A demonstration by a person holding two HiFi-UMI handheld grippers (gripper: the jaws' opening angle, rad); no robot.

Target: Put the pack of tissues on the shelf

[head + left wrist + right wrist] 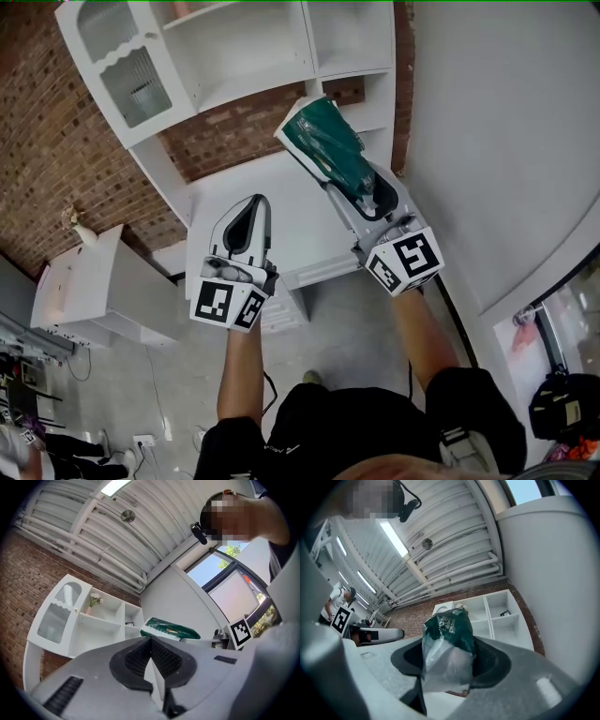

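- Nearest the head camera, the person's dark shirt and bare forearms are being shown. Beyond them the left tool (254, 201) is being held with its jaws pressed together and empty. The right tool (364, 192) is pinching the pack of tissues (328, 141), a green-and-clear wrapper raised in the air.
- From that view the pack is being seen in front of the white shelf (246, 58), overlapping its lower right column. Whether the two are touching cannot be told there.
- Through the left gripper view, the left tool (151, 640) is being shown with its dark pads meeting and nothing between them. Past it the pack of tissues (169, 629) is being seen nearly level in the air. It is appearing just right of the open compartments of the shelf (101, 620), where a small vase of flowers (95, 603) is standing.
- Through the right gripper view, the right tool (449, 662) is being shown clamped on the near end of the pack of tissues (451, 629), with the wrapper crumpling between the pads. The shelf (497, 616) is being seen beyond it, seemingly not yet reached.
- Carrying is being judged as the step in hand: the pack is gripped and lifted but not yet placed.
- The next move is being judged as calling for the pack to be brought forward into an open compartment and lowered onto a board, and only then for the jaws to be spread. The left tool is not being needed.
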